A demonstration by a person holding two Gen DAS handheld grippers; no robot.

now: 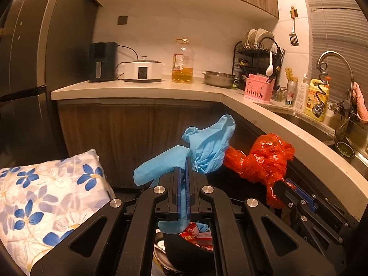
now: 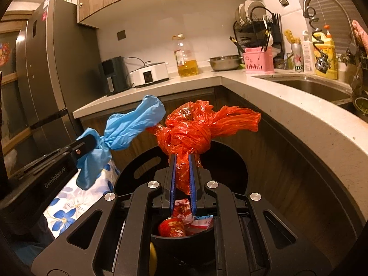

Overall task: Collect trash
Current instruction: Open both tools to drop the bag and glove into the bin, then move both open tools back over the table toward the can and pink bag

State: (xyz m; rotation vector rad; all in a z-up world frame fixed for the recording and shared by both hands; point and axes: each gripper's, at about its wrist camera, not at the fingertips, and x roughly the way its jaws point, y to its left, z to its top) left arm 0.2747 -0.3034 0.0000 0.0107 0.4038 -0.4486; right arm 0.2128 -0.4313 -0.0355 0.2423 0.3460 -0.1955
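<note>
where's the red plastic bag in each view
Left wrist view: the red plastic bag is right of centre, pinched by the right gripper, beside the blue bag.
Right wrist view: the red plastic bag is dead centre, knotted above the right gripper.
Shared landmark: the oil bottle on the counter.

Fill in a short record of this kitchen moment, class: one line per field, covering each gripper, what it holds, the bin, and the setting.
left gripper: shut on blue bag
right gripper: shut on red bag
red bag: knotted, held in the air
trash bin: black, below both grippers, red wrappers inside
counter: oil bottle, metal bowl, pink basket
left side: floral cloth
</note>
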